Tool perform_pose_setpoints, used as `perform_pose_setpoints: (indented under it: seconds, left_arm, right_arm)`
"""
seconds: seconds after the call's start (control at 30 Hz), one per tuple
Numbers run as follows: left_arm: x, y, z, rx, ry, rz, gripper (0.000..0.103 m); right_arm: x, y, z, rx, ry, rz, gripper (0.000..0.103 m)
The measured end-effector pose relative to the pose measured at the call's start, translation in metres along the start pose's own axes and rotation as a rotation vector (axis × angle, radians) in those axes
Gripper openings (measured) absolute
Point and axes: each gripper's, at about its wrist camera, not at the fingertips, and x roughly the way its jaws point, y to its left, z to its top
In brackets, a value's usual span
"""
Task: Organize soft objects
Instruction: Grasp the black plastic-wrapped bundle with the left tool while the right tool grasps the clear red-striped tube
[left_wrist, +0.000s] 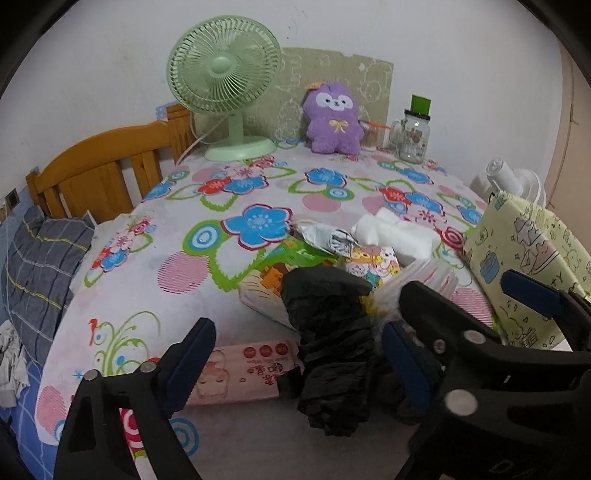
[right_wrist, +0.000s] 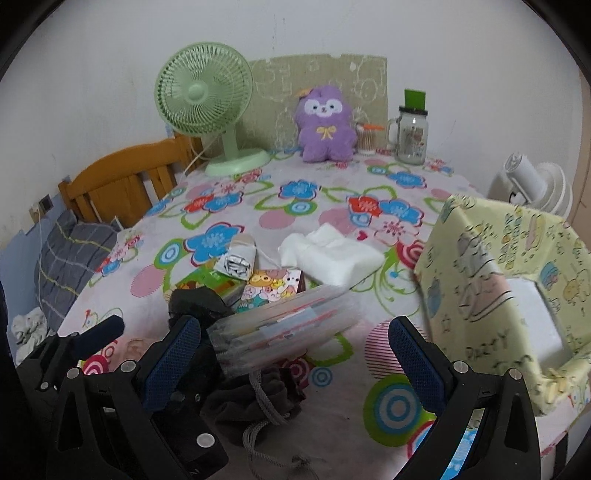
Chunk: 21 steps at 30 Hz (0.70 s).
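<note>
- The left tool (left_wrist: 295, 365) hangs over the near edge of the bench (left_wrist: 122, 266), its jaws apart, with a crumpled black plastic bag (left_wrist: 328, 350) standing between them. The pads do not seem to press on it, though the bag hides part of the right pad.
- The right tool (right_wrist: 291, 350) also has its jaws apart. A clear plastic packet (right_wrist: 280, 328) lies in the gap, nearer the left pad, with no sign of being squeezed.
- The soft things sit bunched at the near middle of the flowered cloth: a pink wet-wipe pack (left_wrist: 240, 373) just beside the black bag, a white folded cloth (right_wrist: 328, 254) farther back, a cartoon-printed tissue pack (right_wrist: 273, 288) and a crumpled silver wrapper (right_wrist: 236, 262) between them.
- A yellow printed box (right_wrist: 509, 291) stands open at the right edge, its mouth turned toward the pile. That looks like the place the things are meant to go.
- A purple plush toy (right_wrist: 325, 125), a green fan (right_wrist: 199, 99) and a glass jar (right_wrist: 412, 136) stand well apart at the back wall, out of the working area.
- Likely step: both tools coming to take one item each.
</note>
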Motion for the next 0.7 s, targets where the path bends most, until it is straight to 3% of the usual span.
perform_pose_setpoints:
  seconds: [0.17, 0.27, 0.33, 0.53, 0.6, 0.7]
  left_arm:
    - [0.012, -0.002, -0.001, 0.003, 0.032, -0.032, 0.078]
    - [0.017, -0.005, -0.001, 0.006, 0.045, -0.056, 0.064]
    - [0.019, -0.007, -0.001, 0.009, 0.054, -0.072, 0.049]
    - [0.021, -0.010, -0.003, 0.019, 0.057, -0.084, 0.043]
    - [0.021, -0.011, -0.002, 0.025, 0.056, -0.082, 0.042]
    - [0.021, -0.013, -0.002, 0.033, 0.055, -0.076, 0.041]
  right_arm:
    - [0.015, -0.003, 0.000, 0.021, 0.046, 0.009, 0.103]
    - [0.023, -0.009, 0.001, 0.063, 0.075, 0.025, 0.103]
    - [0.028, -0.013, 0.002, 0.090, 0.092, 0.031, 0.102]
    - [0.042, -0.016, 0.001, 0.114, 0.153, 0.073, 0.071]
    - [0.043, -0.014, 0.001, 0.104, 0.158, 0.086, 0.053]
    - [0.042, -0.010, 0.000, 0.071, 0.166, 0.100, 0.039]
